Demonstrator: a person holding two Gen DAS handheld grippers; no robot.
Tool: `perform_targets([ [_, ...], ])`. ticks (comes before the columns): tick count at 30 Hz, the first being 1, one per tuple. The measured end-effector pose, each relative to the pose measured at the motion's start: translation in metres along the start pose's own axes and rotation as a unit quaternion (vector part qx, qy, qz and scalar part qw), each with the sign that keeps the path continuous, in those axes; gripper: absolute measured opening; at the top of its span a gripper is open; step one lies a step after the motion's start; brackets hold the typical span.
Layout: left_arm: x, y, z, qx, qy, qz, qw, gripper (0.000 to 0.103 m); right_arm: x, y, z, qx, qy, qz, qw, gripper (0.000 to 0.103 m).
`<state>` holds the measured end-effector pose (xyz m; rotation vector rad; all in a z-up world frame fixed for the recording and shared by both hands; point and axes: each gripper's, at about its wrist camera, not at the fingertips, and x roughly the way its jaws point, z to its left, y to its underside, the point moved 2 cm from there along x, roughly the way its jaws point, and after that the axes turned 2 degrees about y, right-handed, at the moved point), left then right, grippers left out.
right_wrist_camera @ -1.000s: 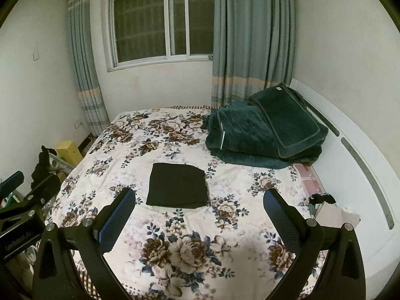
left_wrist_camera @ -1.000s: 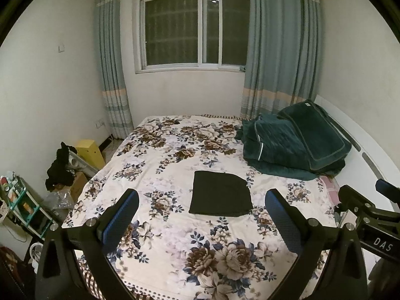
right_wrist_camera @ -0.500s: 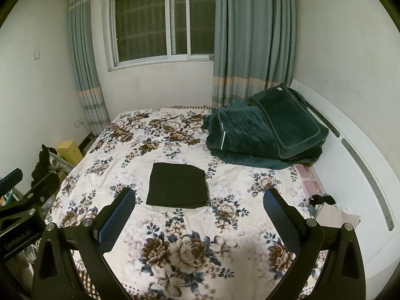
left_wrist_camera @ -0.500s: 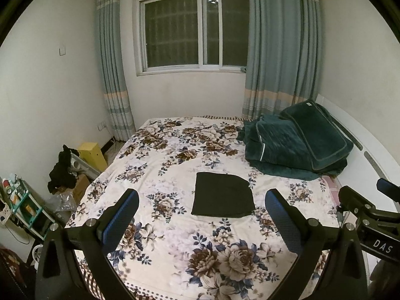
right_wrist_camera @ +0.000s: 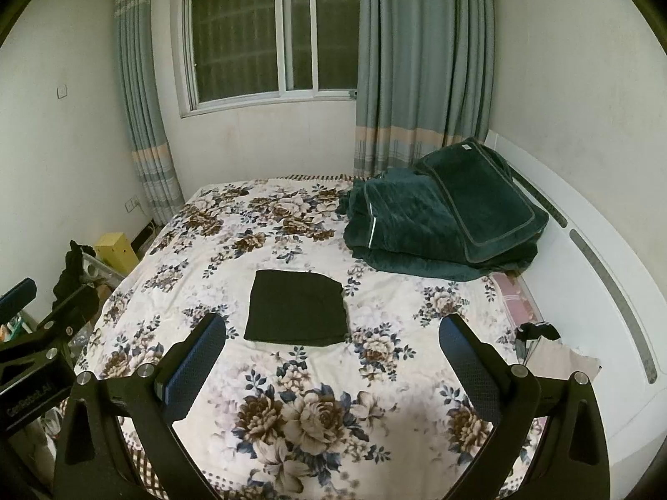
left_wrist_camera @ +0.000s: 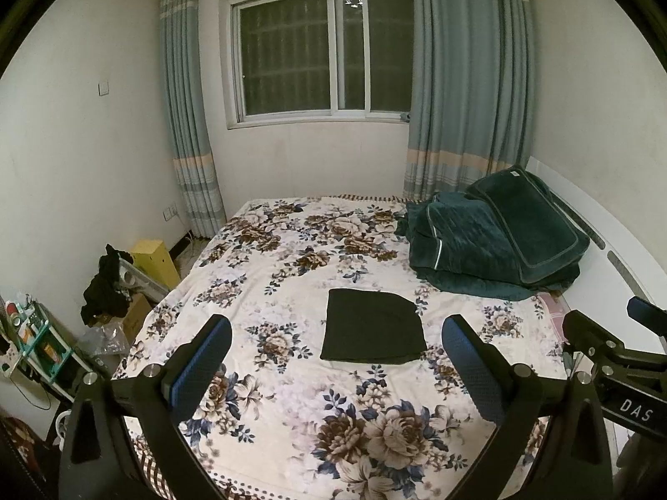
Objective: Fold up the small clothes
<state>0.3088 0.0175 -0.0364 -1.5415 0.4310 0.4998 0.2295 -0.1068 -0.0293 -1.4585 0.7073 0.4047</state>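
Folded black garment [left_wrist_camera: 372, 327] lies flat on the floral bedspread [left_wrist_camera: 292, 379], a neat near-square, centre of frame in the left wrist view; same item sits left of centre in the right wrist view [right_wrist_camera: 297, 308].

Left hand-held gripper [left_wrist_camera: 337, 368]: fingers spread wide apart, nothing between them. Blue pads [left_wrist_camera: 203, 364] frame the lower part of the picture. Garment lies beyond the fingertips, between the two fingers' lines, not touching either.

Right hand-held gripper [right_wrist_camera: 332, 368]: fingers likewise wide apart, empty. Garment lies beyond the fingertips, nearer the left finger [right_wrist_camera: 194, 368], apart from it.

Each gripper's body shows at the other view's edge: right one at lower right of the left wrist view, left one at lower left of the right wrist view.

Dark green quilt [left_wrist_camera: 496, 235], folded and piled, at the bed's upper right against the white headboard [right_wrist_camera: 583, 275]. Well apart from the garment.

Left of the bed, on the floor: yellow box [left_wrist_camera: 156, 260], black cloth heap [left_wrist_camera: 104, 283], small teal shelf rack [left_wrist_camera: 29, 337] holding small items, too small to identify.

Window [left_wrist_camera: 321, 48] with blue-grey curtains [left_wrist_camera: 467, 83] at the top.
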Motion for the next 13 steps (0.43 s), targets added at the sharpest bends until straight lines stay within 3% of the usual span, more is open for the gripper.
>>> perform_targets([
  [13,-0.0033,-0.0022,0.0059,0.006,-0.011,-0.006,0.9999,0.103,-0.0002,0.0,0.0007,0.0,0.0,-0.001,1.0,0.103],
])
